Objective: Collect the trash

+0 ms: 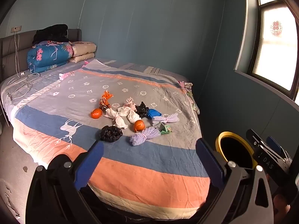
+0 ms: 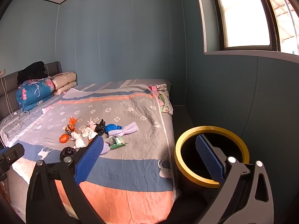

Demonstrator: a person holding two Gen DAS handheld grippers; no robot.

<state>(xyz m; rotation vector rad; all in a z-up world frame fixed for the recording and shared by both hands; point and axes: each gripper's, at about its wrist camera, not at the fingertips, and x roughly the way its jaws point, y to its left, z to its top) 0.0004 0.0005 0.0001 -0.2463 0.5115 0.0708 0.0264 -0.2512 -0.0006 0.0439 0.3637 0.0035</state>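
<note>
Both grippers idle at the near end of the bed (image 1: 142,168). Left gripper (image 1: 149,166): jaws wide apart, nothing between them, hanging over the near orange and blue stripes of the bedspread. Right gripper (image 2: 149,160): jaws also wide apart, holding nothing; its left finger sits in front of the bedspread, its right finger in front of the bin's mouth.

Trash is clustered mid-bed on the grey patterned band, well apart from both grippers:
- 2 oranges: orange on the left (image 1: 96,113), orange on the right (image 1: 139,125)
- orange wrapper (image 1: 105,99) just far of the orange on the left
- white crumpled tissues (image 1: 122,115) in the middle
- black bag wad, near (image 1: 110,133)
- black bag wad, far (image 1: 142,109), touching the blue wad (image 1: 154,113) on its right
- 2 lilac foam nets: near net (image 1: 144,137), far net (image 1: 166,119)
- green packet (image 1: 164,127) between the 2 nets

Bin (image 2: 212,155): black, yellow rim, on the floor just beside the bed's near right corner. I can't tell what's inside, too dark.

Far left at the headboard: folded quilts (image 1: 48,56) with dark clothing on top. White charger cables (image 1: 22,82) lie on the bed's far left edge. Window (image 2: 243,15) on the right wall.
</note>
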